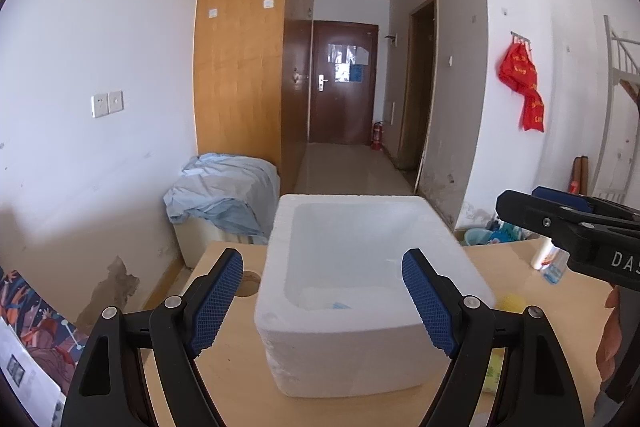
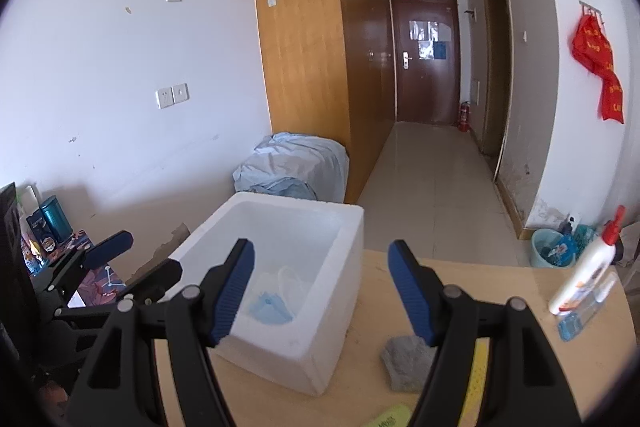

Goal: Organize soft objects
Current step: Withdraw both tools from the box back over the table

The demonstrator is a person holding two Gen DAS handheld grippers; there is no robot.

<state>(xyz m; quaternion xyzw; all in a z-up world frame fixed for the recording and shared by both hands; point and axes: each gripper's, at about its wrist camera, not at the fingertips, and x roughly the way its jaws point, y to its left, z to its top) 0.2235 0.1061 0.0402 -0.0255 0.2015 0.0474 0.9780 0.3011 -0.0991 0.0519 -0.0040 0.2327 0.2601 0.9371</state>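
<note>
A white foam box [image 1: 340, 311] stands open-topped on the wooden table [image 1: 224, 347]. Inside it lie a blue face mask [image 2: 269, 307] and a pale, thin item [image 2: 292, 279]. My left gripper [image 1: 322, 303] hovers just before the box's near wall, open and holding nothing. My right gripper [image 2: 322, 291] is open too, above the table at the box's right side [image 2: 340, 283]. On the table below it lie a grey cloth pad [image 2: 406, 363] and a yellow-green sponge [image 2: 478, 359]. A yellow ball [image 1: 513, 303] sits right of the box. Each gripper shows in the other's view: right [image 1: 518, 199], left [image 2: 136, 263].
A white lotion bottle [image 2: 584, 275] with a red pump lies at the table's right edge on a clear packet. A cable hole [image 1: 248, 283] is cut in the table left of the box. Behind stand a blue-covered bundle [image 2: 296, 171], a wardrobe and a hallway floor.
</note>
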